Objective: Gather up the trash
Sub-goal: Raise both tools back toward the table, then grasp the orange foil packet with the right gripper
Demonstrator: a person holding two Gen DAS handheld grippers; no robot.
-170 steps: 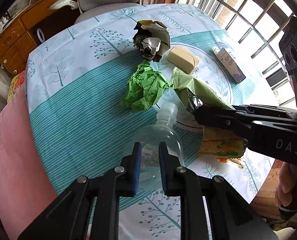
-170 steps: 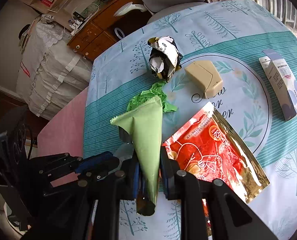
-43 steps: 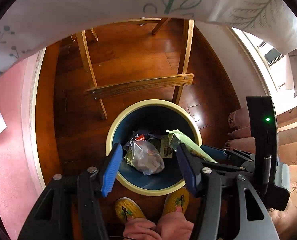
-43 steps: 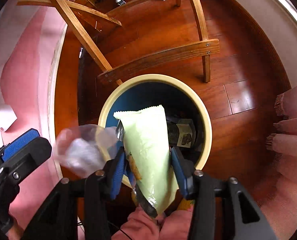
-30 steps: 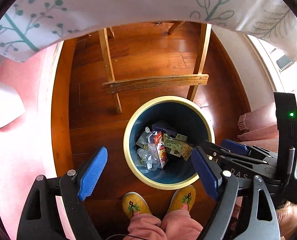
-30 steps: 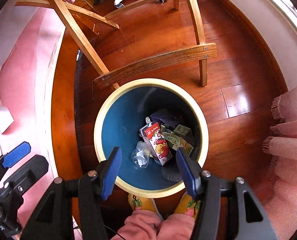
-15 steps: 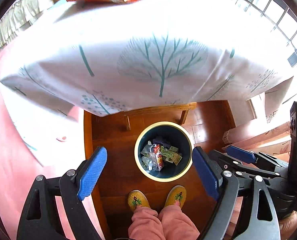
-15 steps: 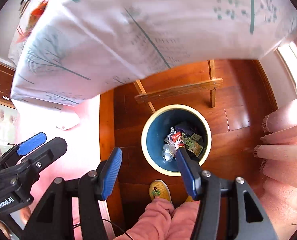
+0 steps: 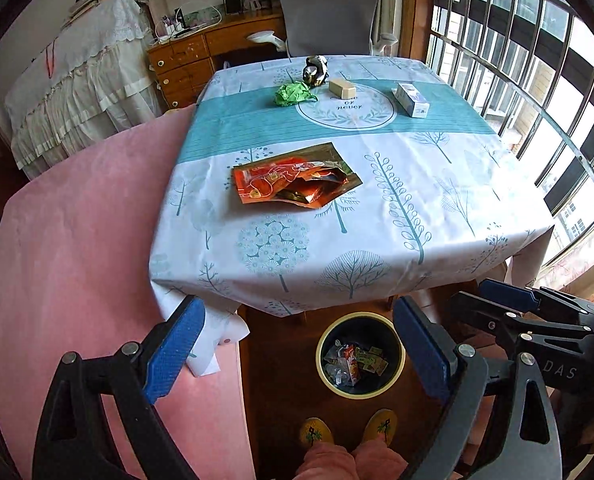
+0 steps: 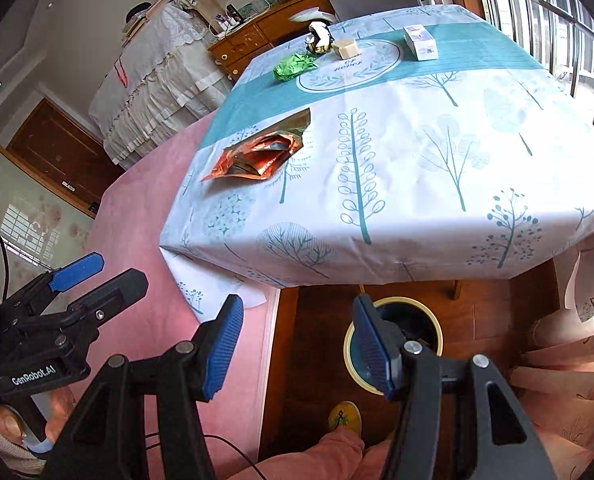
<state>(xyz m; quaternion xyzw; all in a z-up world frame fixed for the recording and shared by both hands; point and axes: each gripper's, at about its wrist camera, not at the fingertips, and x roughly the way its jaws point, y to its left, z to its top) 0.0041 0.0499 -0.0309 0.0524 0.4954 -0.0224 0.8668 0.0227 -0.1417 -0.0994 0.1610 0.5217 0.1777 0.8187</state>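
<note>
- Daylight from the barred windows on the right of the frame falls across a surface [image 9: 437, 184] draped in a white and teal cloth printed with trees, with a desk and a grey chair behind it at the top.
- On the wooden floor, low in the frame and just under the near edge of the cloth, stands a round bin [image 9: 360, 354] with a pale rim and dark blue inside; it holds a clear crumpled plastic piece, a small red carton and some greenish wrappers, so I'd say part of the job is done.
- Left to gather, as I judge it: a red and gold foil pouch [image 9: 295, 181] lying flat and torn open at centre frame, nearest the edge.
- Farther back, in the upper middle, sits a crumpled green paper ball [image 9: 293, 94], with a crushed silvery wrapper [image 9: 316, 71] just beside it.
- A tan block [image 9: 341, 88] and a white box [image 9: 411, 100] lie on the teal band; whether they count as trash I cannot tell.
- The left claw [image 9: 299, 356] is spread wide and holds nothing, low in its own view above the floor.
- The right claw [image 10: 297, 354] is likewise parted and bare, with the bin showing behind its right-hand finger.
</note>
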